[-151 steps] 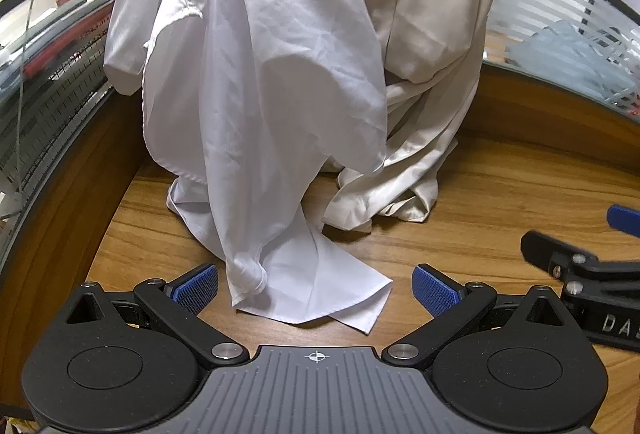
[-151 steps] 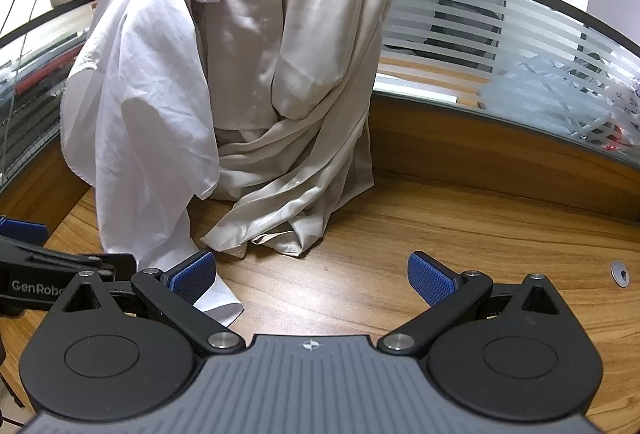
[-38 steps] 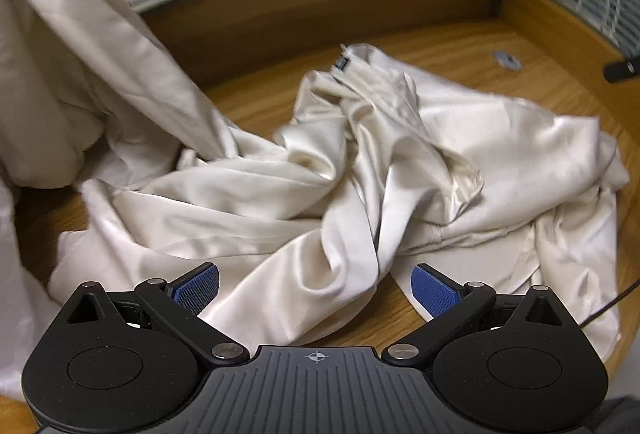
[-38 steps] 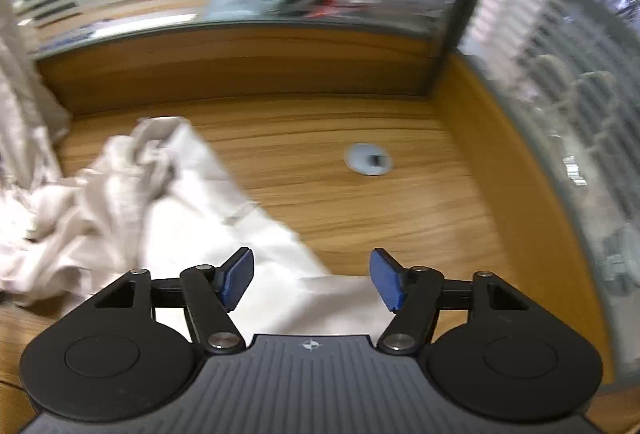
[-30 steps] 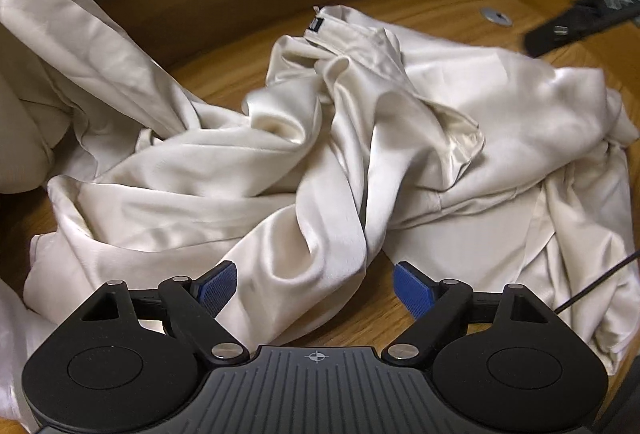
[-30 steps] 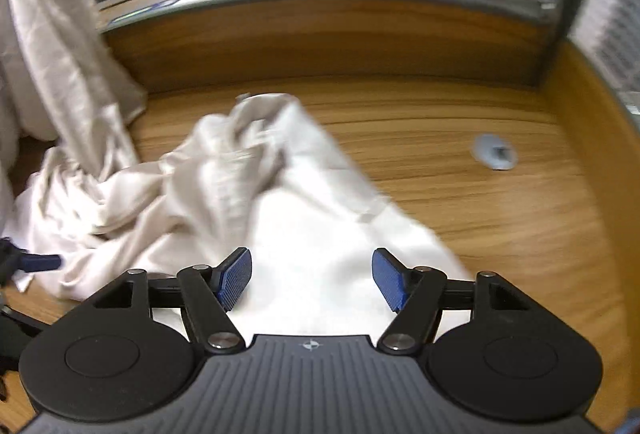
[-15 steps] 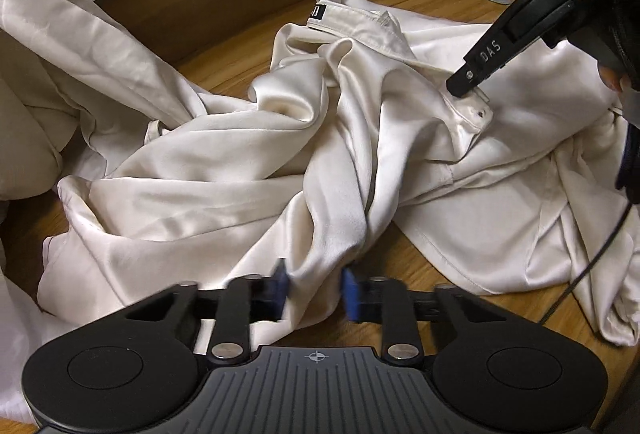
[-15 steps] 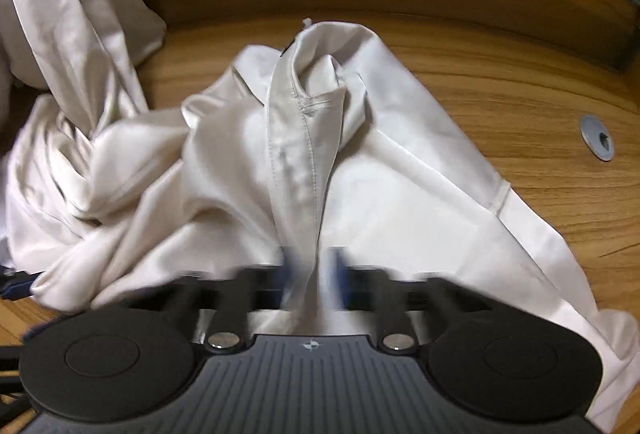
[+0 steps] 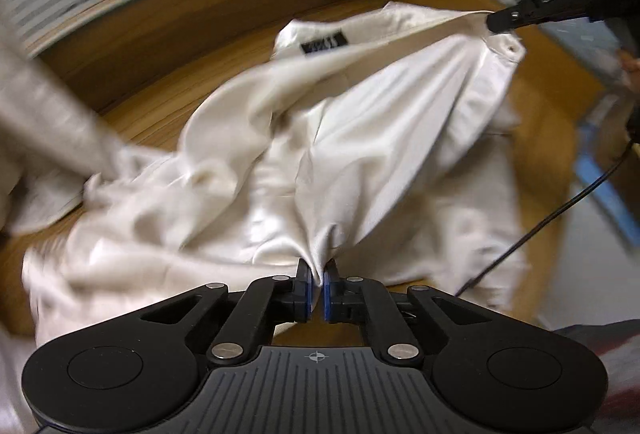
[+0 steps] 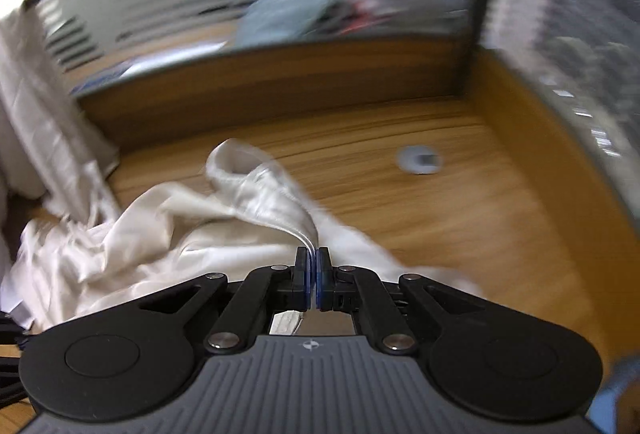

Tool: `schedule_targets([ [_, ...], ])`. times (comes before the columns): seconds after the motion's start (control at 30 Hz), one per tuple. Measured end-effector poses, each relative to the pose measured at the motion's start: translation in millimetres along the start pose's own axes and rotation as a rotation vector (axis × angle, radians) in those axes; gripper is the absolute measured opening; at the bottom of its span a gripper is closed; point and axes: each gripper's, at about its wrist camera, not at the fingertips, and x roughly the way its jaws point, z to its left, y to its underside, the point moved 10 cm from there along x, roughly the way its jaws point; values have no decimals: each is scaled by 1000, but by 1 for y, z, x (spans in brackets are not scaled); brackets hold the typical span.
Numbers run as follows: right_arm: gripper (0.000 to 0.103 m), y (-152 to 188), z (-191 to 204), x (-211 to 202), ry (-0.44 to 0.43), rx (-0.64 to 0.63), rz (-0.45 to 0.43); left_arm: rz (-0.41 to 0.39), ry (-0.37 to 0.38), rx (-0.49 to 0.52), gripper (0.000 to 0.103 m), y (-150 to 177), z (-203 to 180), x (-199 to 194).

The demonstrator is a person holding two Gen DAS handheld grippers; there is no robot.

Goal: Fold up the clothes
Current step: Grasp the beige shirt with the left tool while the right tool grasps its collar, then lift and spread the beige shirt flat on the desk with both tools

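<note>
**Now both grippers hold the shirt**

Your left gripper (image 9: 316, 288) is clamped on a bunched pinch of the cream shirt (image 9: 360, 138); your right gripper (image 10: 312, 280) is closed on its collar edge near the button. Part of the shirt is lifted, the rest lies crumpled toward the desk's (image 10: 460, 218) left back corner. You appear to be spreading it out for folding. Next, draw your grips apart until it hangs flat, without tugging the slippery cloth loose.
</note>
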Motion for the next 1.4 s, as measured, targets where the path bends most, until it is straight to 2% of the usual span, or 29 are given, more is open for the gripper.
schedule_targets([
  [0.13,3,1,-67,-42,125,65,-41,-10,137,77,9,-21,-47,-10],
  [0.23,3,2,-121,-64,245,128,-70,-24,188,106,16,-37,-72,-13],
  [0.3,3,1,-155,-73,282,140,-87,-51,159,121,32,-49,-79,-11],
  [0.43,3,-7,-208,-74,305,146,-109,-77,70,99,51,-69,-78,3],
  [0.47,3,-10,-218,-71,310,134,-112,-88,53,89,59,-74,-76,8],
  [0.5,3,-13,-228,-67,319,117,-114,-92,35,85,63,-78,-75,14],
  [0.67,3,-27,-266,-33,315,70,-96,-80,-39,84,65,-97,-79,51],
  [0.8,4,-26,-273,2,264,25,-37,-71,-41,120,72,-104,-99,82],
  [0.87,10,-20,-268,14,249,-5,-11,-63,-50,153,72,-108,-110,99],
  [0.9,21,-18,-265,20,242,-20,1,-59,-44,170,72,-110,-117,107],
  [0.93,36,-15,-262,26,234,-35,14,-56,-34,187,72,-111,-123,114],
  [1.0,52,-8,-255,29,218,-64,24,-49,-34,216,74,-114,-131,126],
  [1.13,53,11,-243,29,159,-67,57,-34,-38,273,74,-121,-146,149],
  [1.23,55,29,-235,26,118,-54,87,-21,-44,304,73,-127,-154,164],
  [1.27,56,36,-232,25,105,-53,94,-14,-48,304,67,-130,-152,166],
  [1.3,57,43,-229,24,91,-52,102,-7,-52,303,44,-133,-151,169],
  [1.33,57,50,-226,23,79,-51,108,0,-56,303,26,-136,-150,171],
  [1.37,57,57,-224,22,69,-50,114,7,-60,302,2,-138,-149,174],
  [1.4,57,62,-221,22,54,-48,118,1,-70,286,3,-144,-145,172],
])
